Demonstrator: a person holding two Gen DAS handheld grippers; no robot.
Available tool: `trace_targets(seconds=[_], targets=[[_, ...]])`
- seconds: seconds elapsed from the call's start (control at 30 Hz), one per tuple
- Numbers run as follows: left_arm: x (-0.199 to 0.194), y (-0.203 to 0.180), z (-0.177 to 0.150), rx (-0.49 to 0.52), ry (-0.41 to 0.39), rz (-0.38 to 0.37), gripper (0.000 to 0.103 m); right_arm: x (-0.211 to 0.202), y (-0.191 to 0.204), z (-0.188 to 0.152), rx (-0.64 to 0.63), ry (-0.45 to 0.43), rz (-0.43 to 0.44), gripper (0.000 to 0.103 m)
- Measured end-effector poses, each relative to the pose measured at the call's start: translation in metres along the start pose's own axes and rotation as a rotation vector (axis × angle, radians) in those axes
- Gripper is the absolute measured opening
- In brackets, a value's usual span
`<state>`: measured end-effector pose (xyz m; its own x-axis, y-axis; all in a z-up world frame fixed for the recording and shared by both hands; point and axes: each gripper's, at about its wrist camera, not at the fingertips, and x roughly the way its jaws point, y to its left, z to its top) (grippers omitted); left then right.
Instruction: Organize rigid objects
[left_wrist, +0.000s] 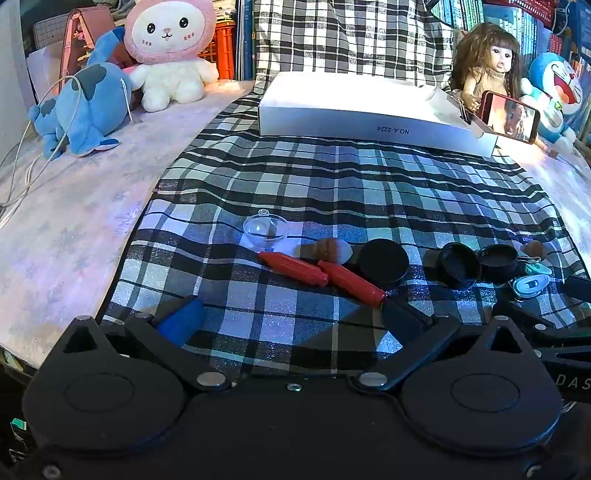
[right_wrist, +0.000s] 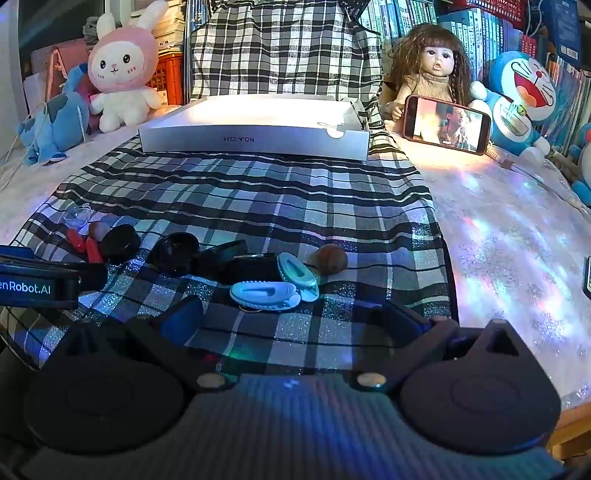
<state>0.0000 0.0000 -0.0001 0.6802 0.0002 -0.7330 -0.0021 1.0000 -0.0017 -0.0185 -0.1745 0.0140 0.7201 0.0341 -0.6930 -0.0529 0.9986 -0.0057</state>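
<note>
Red sticks (left_wrist: 321, 275) lie just ahead of the spread, apparently empty left fingers (left_wrist: 181, 319).

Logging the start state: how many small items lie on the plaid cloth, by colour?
Red sticks: 2
Black round pieces: 3
Brown nuts: 2
Light blue clips: 2
Clear cup: 1
Total: 10

Plaid black-white cloth (left_wrist: 332, 192); red pegs (left_wrist: 321, 273); white box (left_wrist: 369, 110).

Pink-hooded bunny plush (right_wrist: 120, 70), blue plush (left_wrist: 79, 107), doll (right_wrist: 432, 70) behind phone (right_wrist: 447, 123), bookshelves (right_wrist: 480, 26) beyond.
</note>
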Motion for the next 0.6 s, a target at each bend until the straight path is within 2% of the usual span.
trace_targets(seconds=[0.6], targets=[[0.0014,0.0084,-0.0023,0.001,0.000,0.000,0.103,-0.0007,-0.0003,-0.0022,0.002,-0.008,-0.003,0.103]])
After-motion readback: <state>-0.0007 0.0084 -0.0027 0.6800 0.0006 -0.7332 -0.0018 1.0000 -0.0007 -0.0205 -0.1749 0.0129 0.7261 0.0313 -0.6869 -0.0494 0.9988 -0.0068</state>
